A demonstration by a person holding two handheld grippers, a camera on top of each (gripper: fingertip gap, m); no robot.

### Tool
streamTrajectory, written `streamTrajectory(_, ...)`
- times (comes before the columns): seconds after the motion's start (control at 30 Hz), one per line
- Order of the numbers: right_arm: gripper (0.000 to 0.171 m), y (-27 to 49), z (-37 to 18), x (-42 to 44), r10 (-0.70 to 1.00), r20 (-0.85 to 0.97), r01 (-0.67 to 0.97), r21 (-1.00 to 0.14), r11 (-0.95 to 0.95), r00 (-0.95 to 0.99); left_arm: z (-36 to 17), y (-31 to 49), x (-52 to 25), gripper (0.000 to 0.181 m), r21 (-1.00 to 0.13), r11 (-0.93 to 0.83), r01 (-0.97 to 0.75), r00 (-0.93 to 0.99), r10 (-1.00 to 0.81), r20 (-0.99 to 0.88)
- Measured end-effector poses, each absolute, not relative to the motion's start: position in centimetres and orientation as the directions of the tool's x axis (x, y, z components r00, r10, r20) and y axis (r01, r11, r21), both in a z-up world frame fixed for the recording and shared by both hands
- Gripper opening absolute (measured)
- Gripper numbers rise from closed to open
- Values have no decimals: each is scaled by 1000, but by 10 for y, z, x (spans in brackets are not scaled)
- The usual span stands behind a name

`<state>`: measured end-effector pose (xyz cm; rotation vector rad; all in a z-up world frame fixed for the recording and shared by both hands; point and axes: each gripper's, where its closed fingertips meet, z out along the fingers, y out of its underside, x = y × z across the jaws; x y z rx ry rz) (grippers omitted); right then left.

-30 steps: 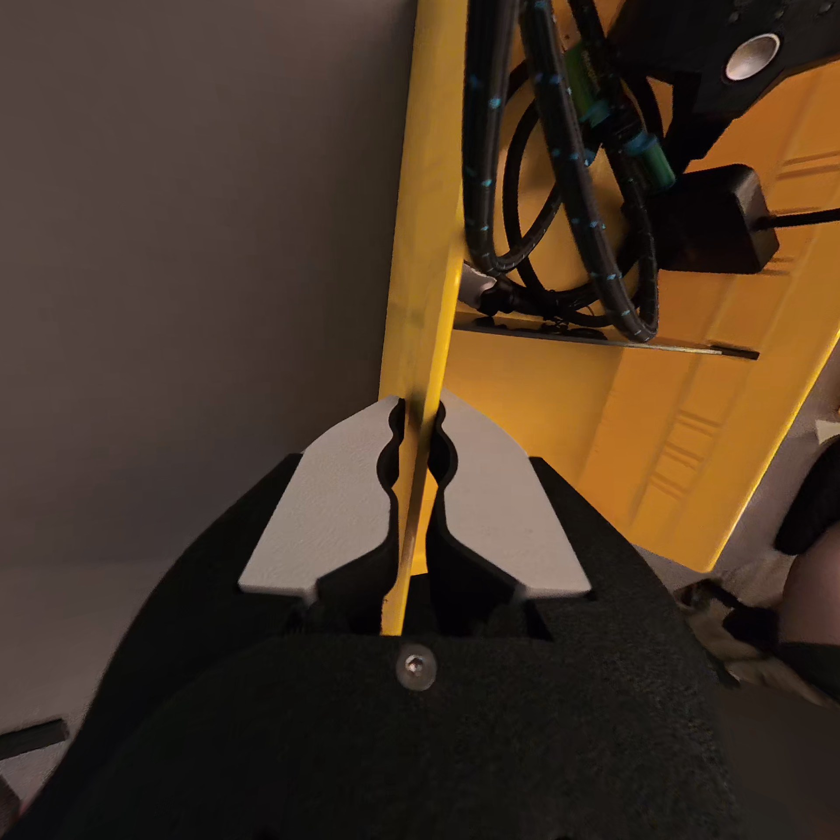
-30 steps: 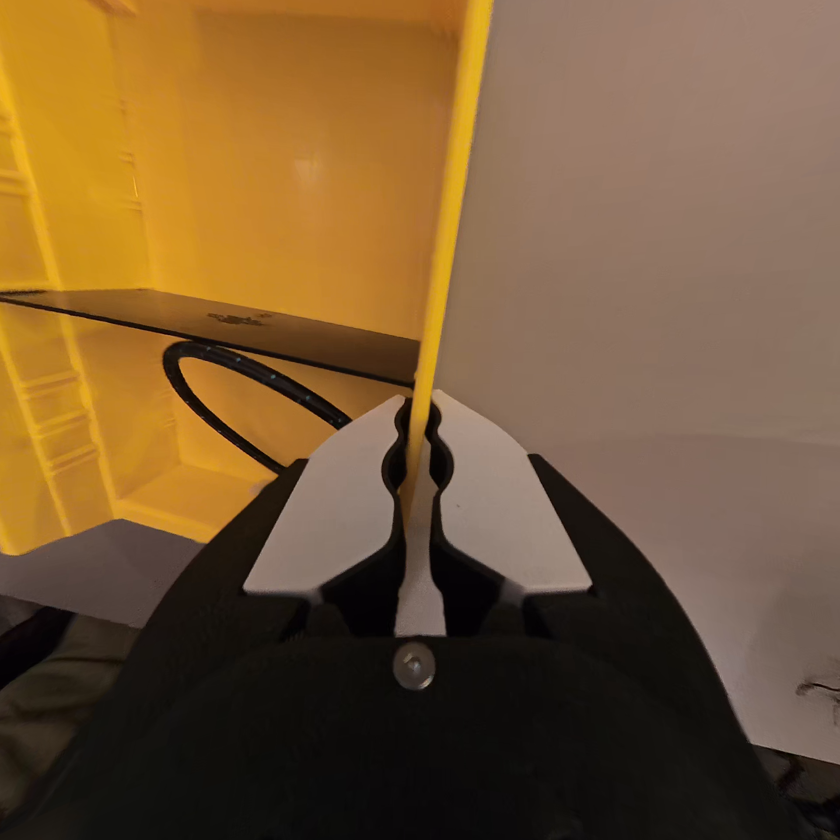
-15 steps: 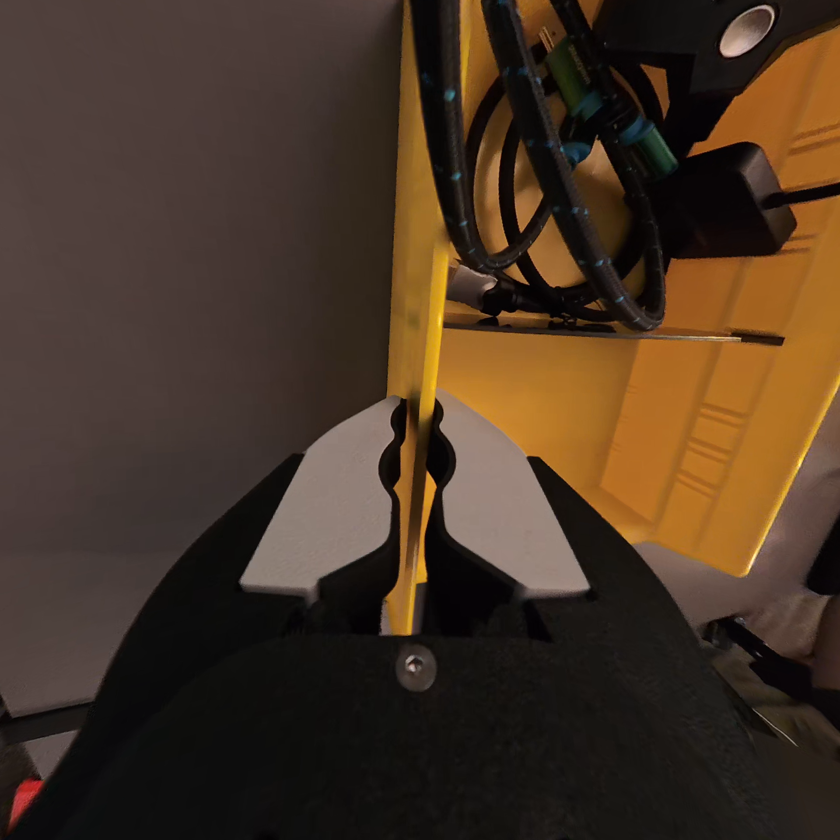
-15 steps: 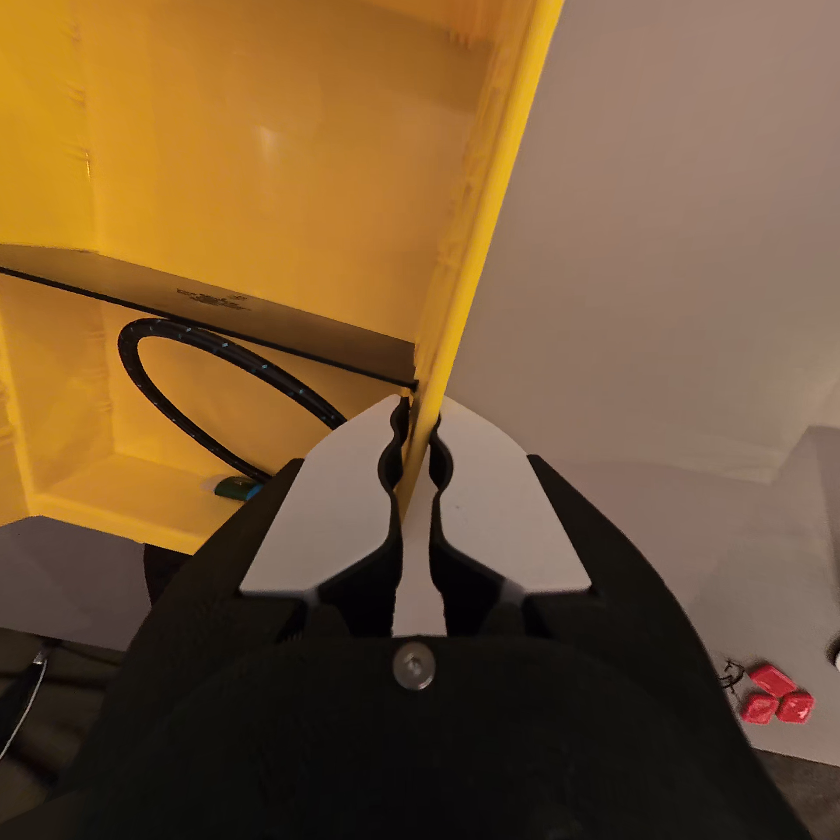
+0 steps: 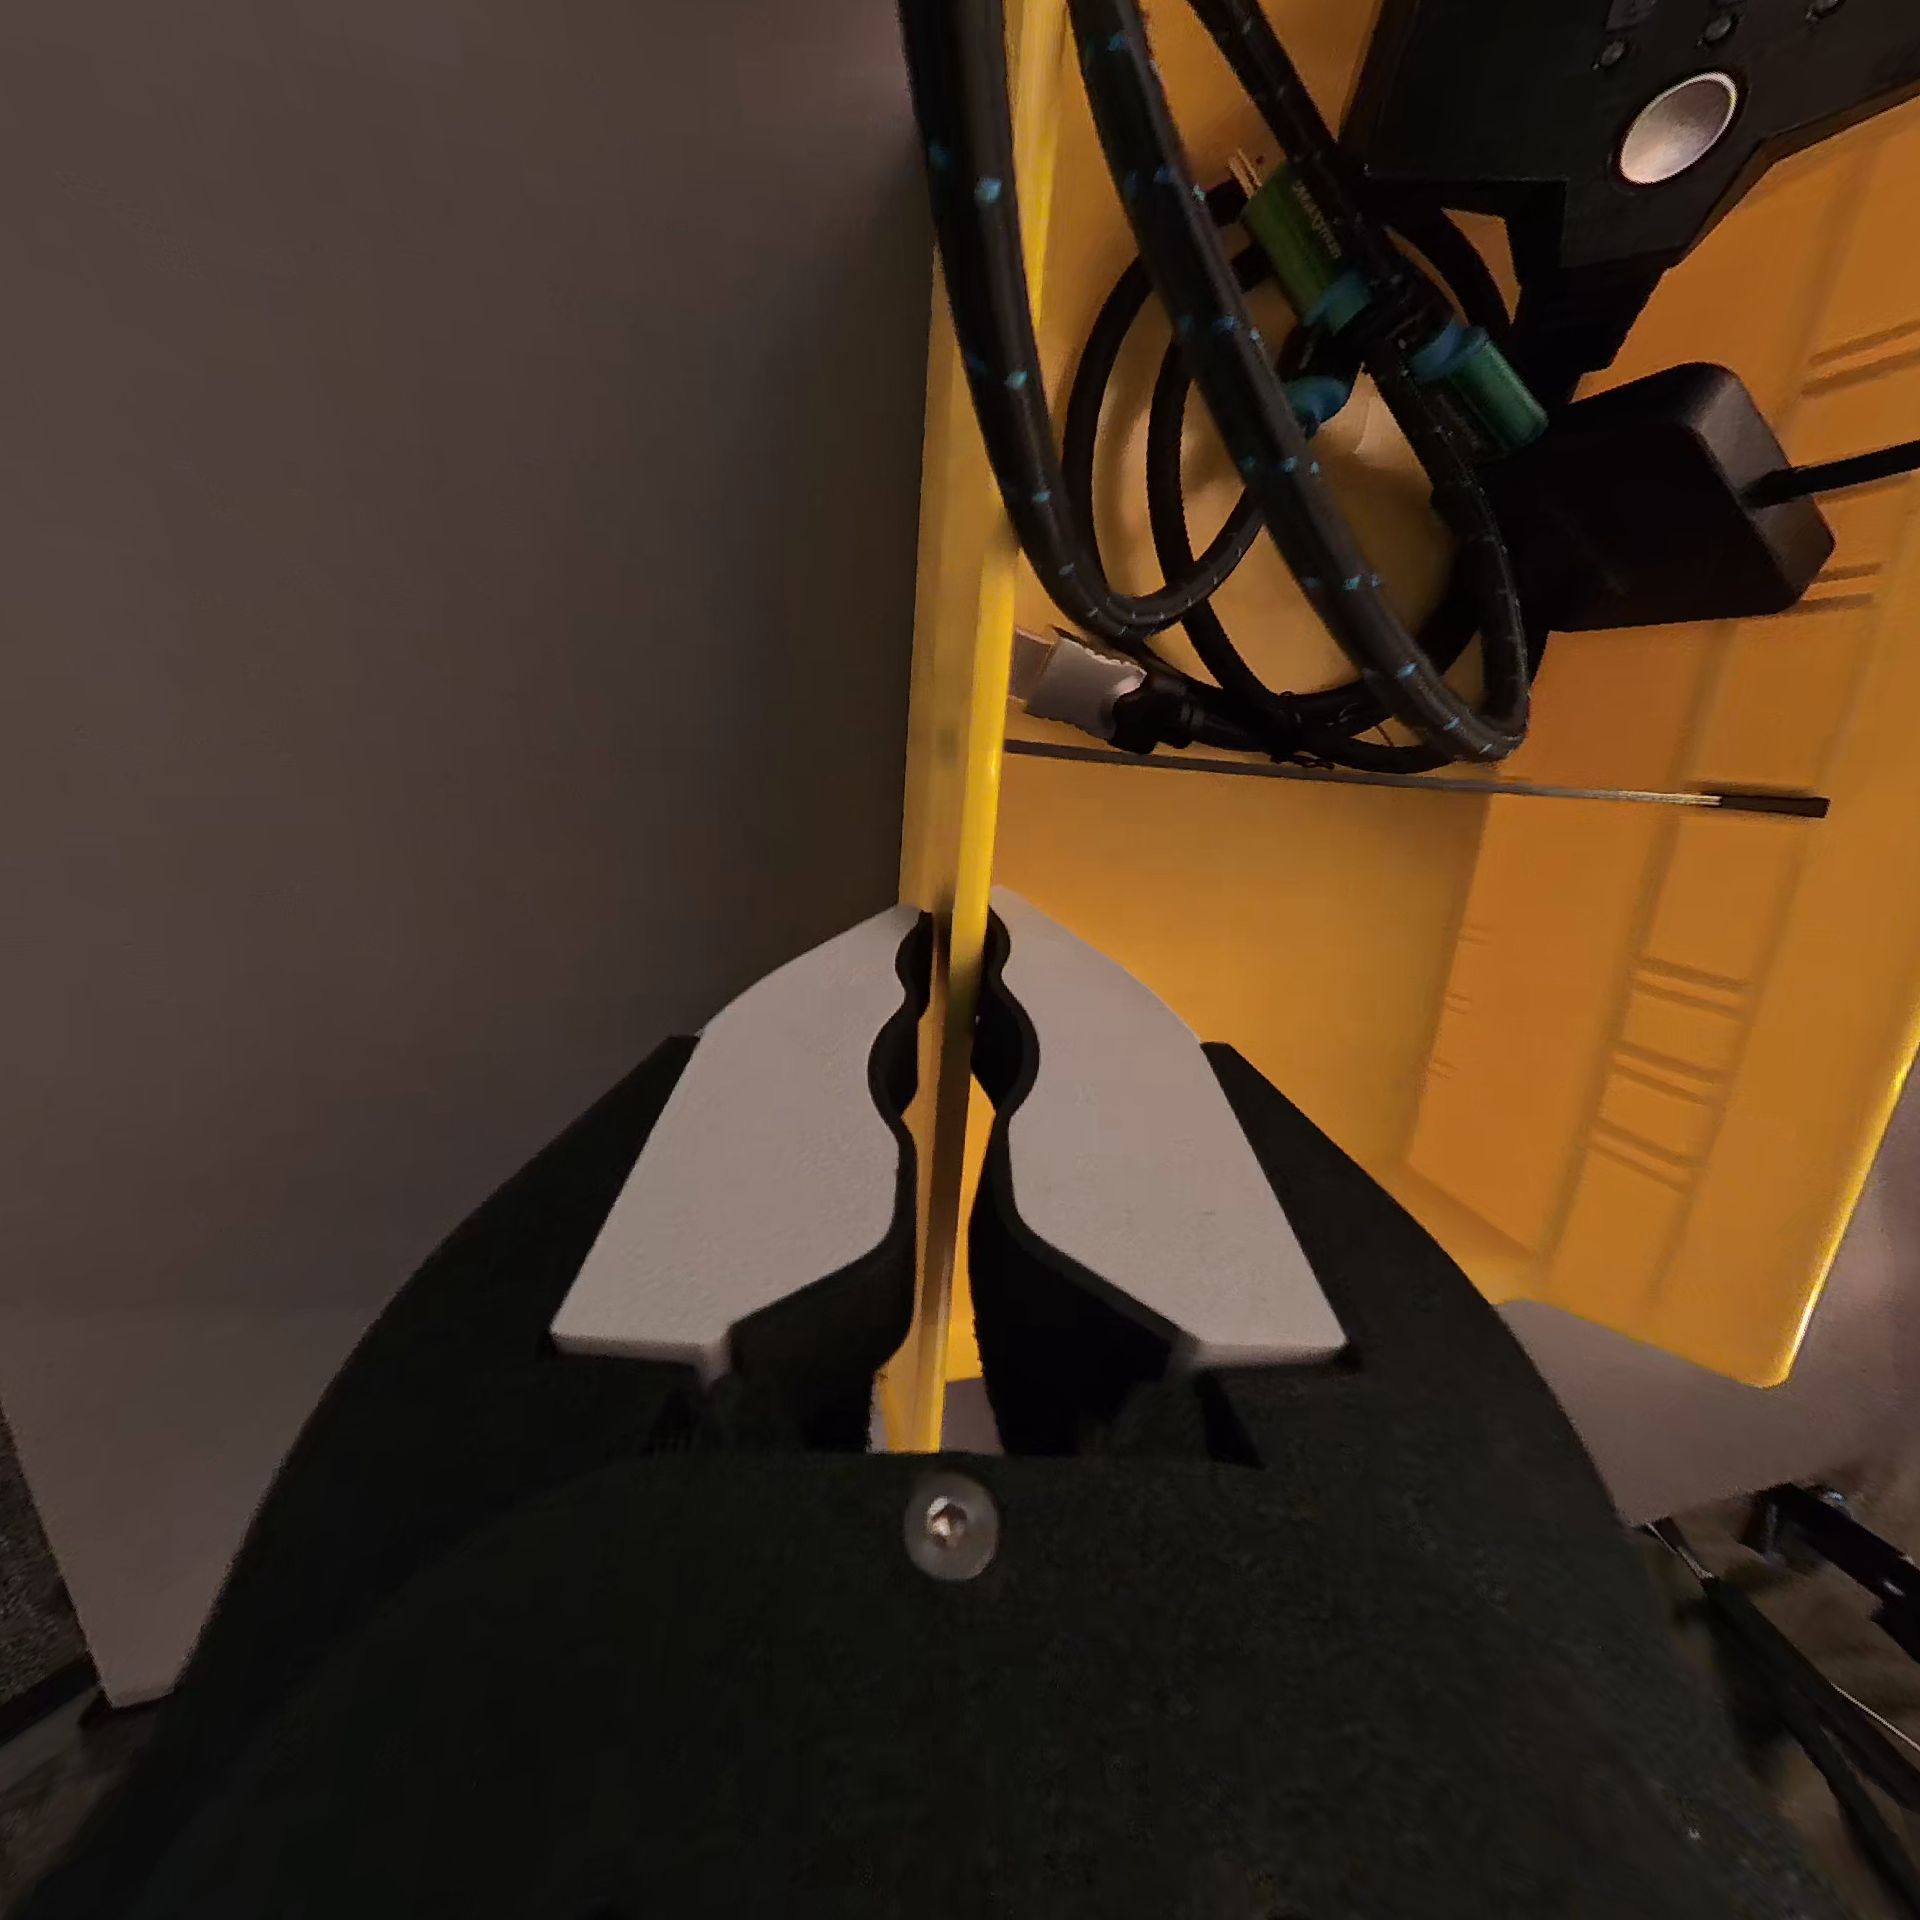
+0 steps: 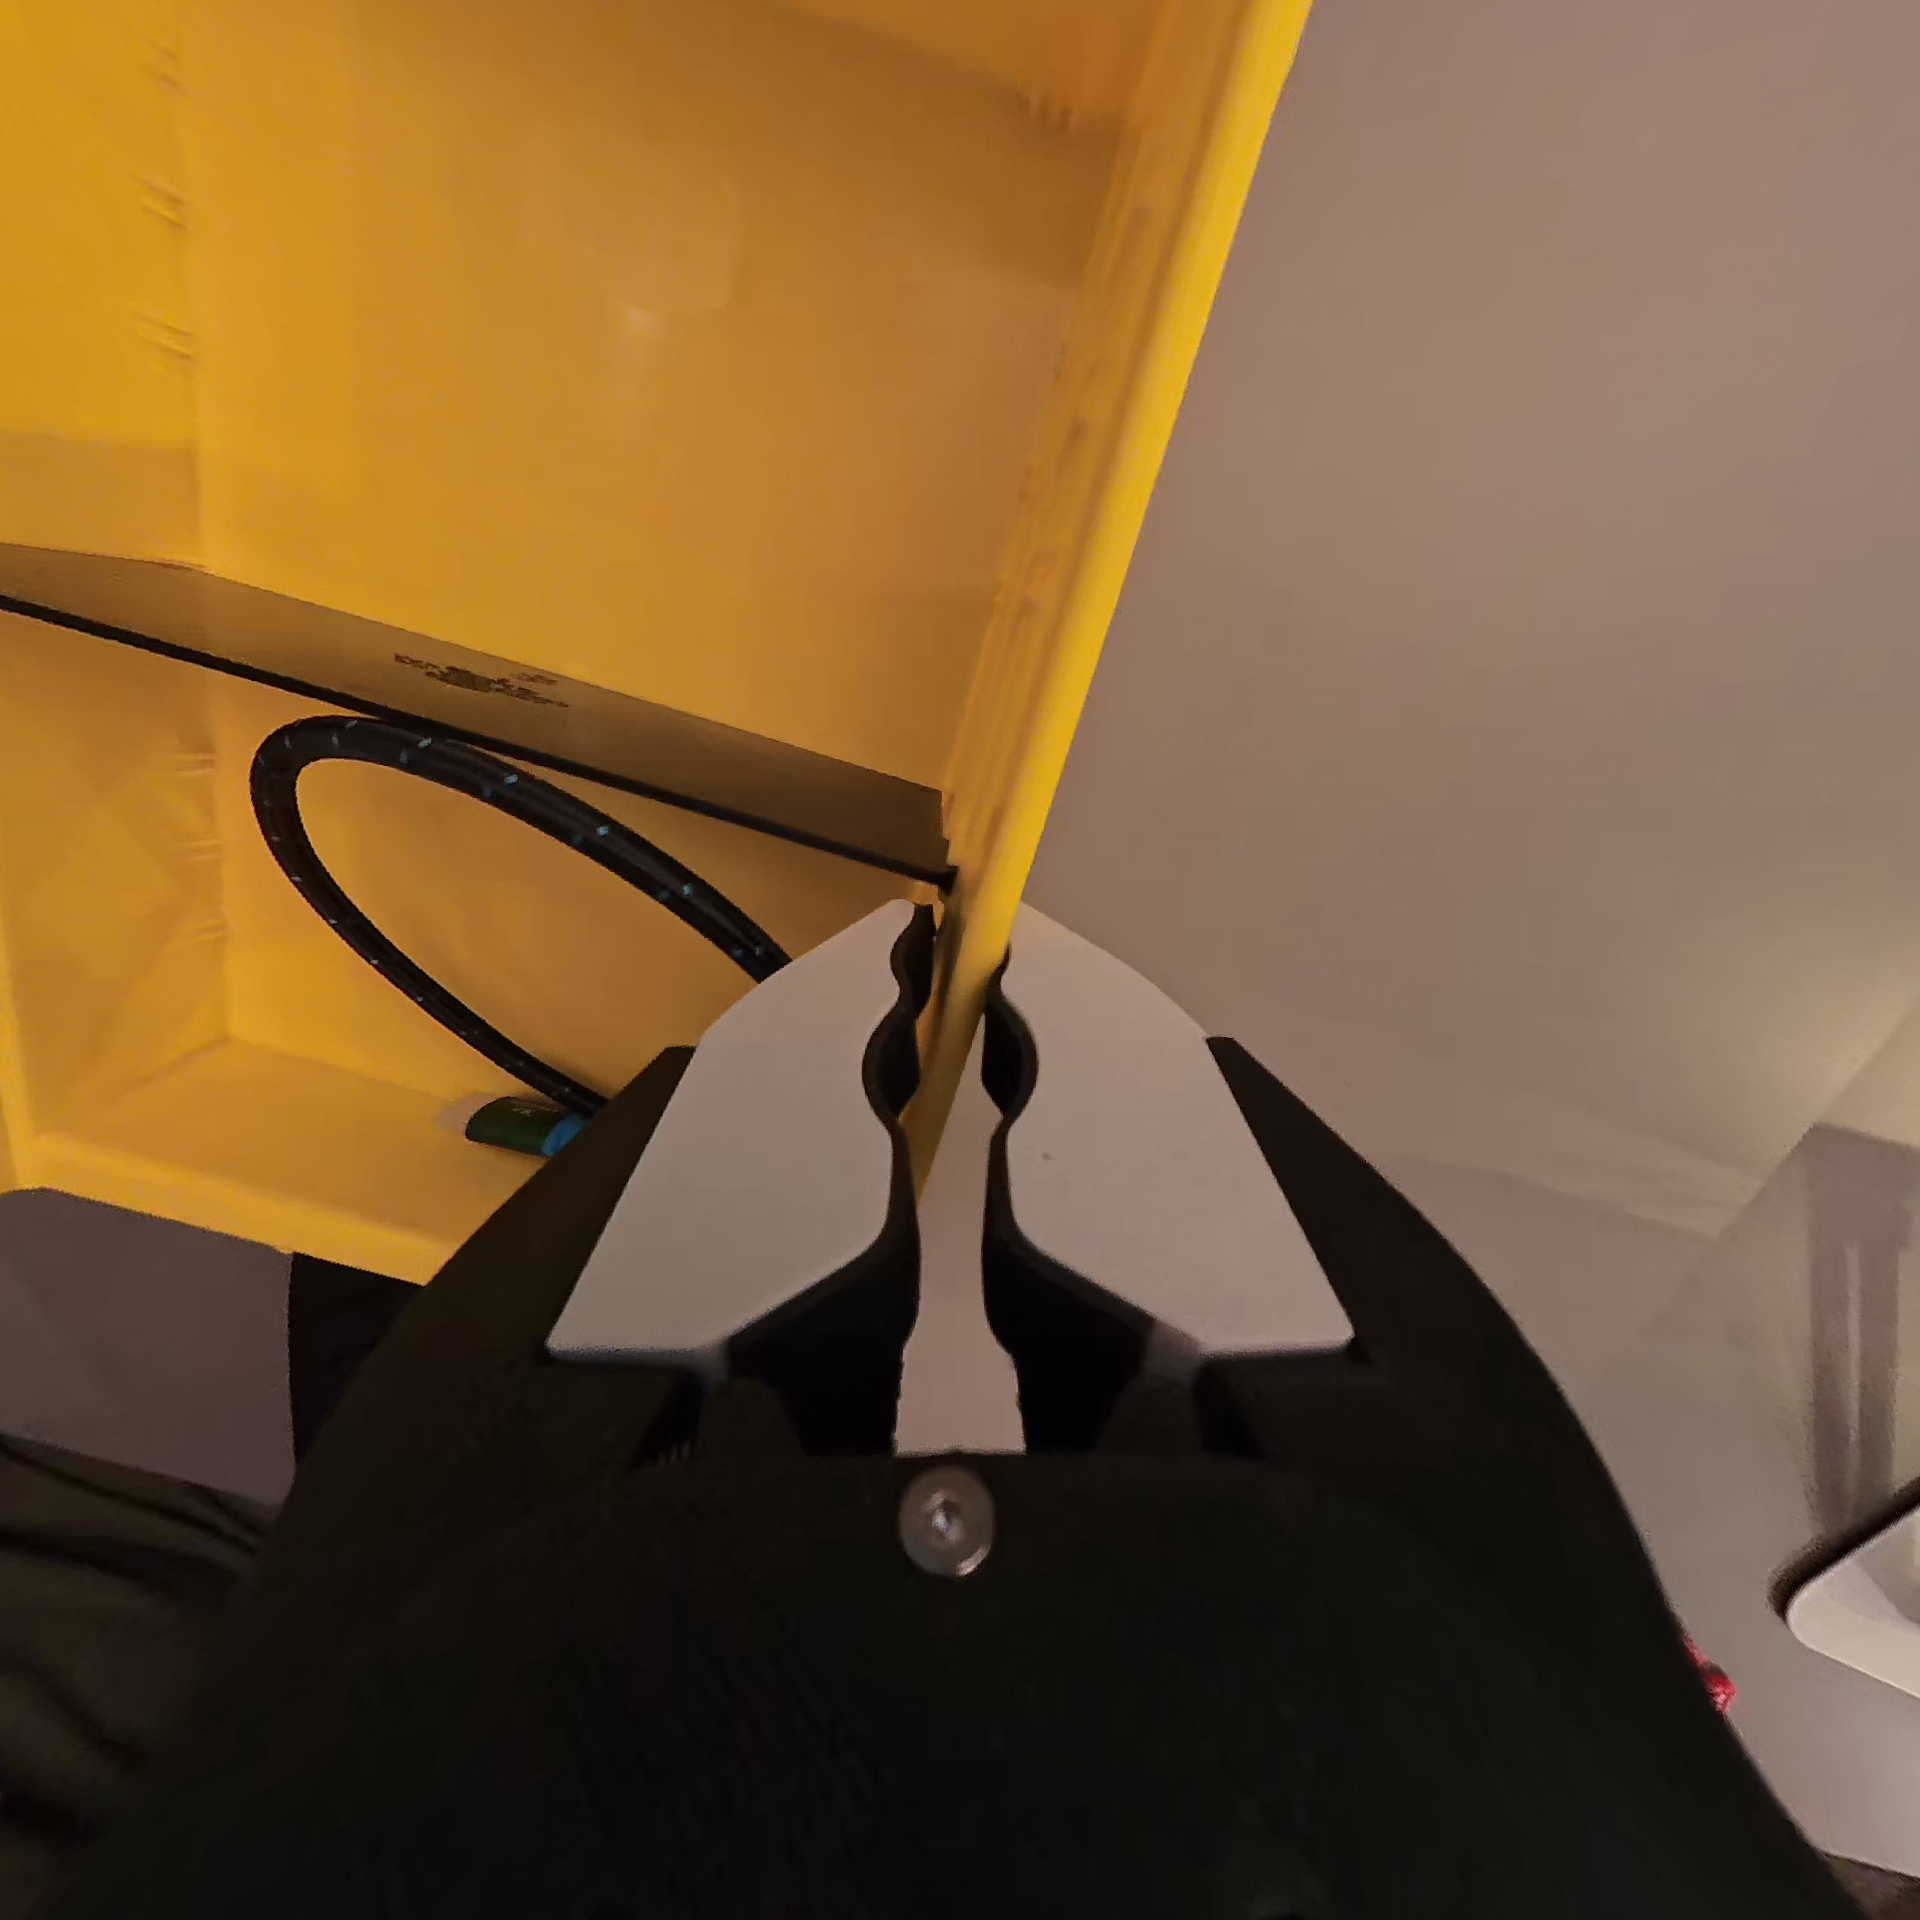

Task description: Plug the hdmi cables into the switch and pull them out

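Now both claws pinch the thin side walls of a yellow bin [image 5: 1299, 1039]. The left claw [image 5: 954, 920] is almost closed, with its two grey fingers [image 5: 790, 1132] pressed on the bin's left edge. The right claw [image 6: 956, 914] is almost closed too, and it grips the bin's right edge [image 6: 1101, 520].

A thin black divider [image 5: 1403, 795] crosses the inside of the bin. In the left wrist view, black braided hdmi cables [image 5: 1236, 416] with blue flecks lie in loops in the part beyond the divider. One cable hangs over the left edge. Green plugs [image 5: 1299, 234] with blue collars lie among the loops, and a silver plug [image 5: 1075, 681] sits just beside the left wall, near the divider. A black box [image 5: 1652, 499] lies next to the cables, and the black switch [image 5: 1704, 125] with a round silver button sits at the top, partly out of view.

In the right wrist view, one cable loop [image 6: 499, 862] curls in the nearer part, with a green plug [image 6: 514, 1127] at its end close to the bottom wall. That part has lots of open room. Outside both edges there is only bare pale surface [image 6: 1507, 623].
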<state>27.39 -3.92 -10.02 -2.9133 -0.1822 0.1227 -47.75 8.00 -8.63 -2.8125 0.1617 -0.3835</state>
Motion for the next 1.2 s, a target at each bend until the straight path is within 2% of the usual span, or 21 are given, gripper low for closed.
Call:
streamTrajectory(0.23, 9, -41, -101, 273, 124, -73, 106, -213, -971, 990, -83, 79, -476, 5, -356, -930, -96, 941, -202, 272)
streamTrajectory(0.3, 11, -46, -101, 273, 121, -86, 103, -192, -976, 989, -74, 80, -477, 6, -410, -902, -136, 931, -258, 258)
streamTrajectory(0.4, 20, -50, -96, 278, 90, -83, 72, -195, -978, 992, -48, 86, -481, 19, -519, -838, -169, 921, -321, 219)
streamTrajectory(0.57, 25, -49, -64, 285, 66, -53, 46, -322, -946, 996, 5, 99, -482, 24, -694, -684, -225, 907, -407, 106)
streamTrajectory(0.7, 25, -39, -8, 295, 46, 80, 83, -551, -830, 996, 44, 115, -452, 31, -814, -503, -292, 848, -530, 23)
streamTrajectory(0.77, 25, -30, 30, 286, 77, 117, 138, -704, -697, 990, 49, 125, -433, 45, -806, -447, -388, 799, -599, -53)
streamTrajectory(0.87, 33, -19, 90, 258, 154, 150, 199, -904, -379, 977, 43, 157, -420, 73, -731, -346, -588, 732, -611, -300)
streamTrajectory(0.9, 35, -19, 103, 246, 186, 149, 198, -939, -282, 971, 37, 165, -414, 71, -687, -337, -644, 696, -630, -344)
streamTrajectory(0.93, 42, -20, 110, 235, 220, 160, 205, -958, -199, 962, 30, 171, -405, 68, -644, -347, -682, 668, -655, -355)
streamTrajectory(1.0, 42, -20, 118, 217, 271, 242, 274, -958, -86, 932, 20, 184, -389, 66, -592, -409, -694, 668, -673, -318)
streamTrajectory(1.2, 38, -7, 116, 204, 214, 423, 449, -889, -91, 881, -1, 204, -363, 41, -551, -658, -513, 808, -587, -51)
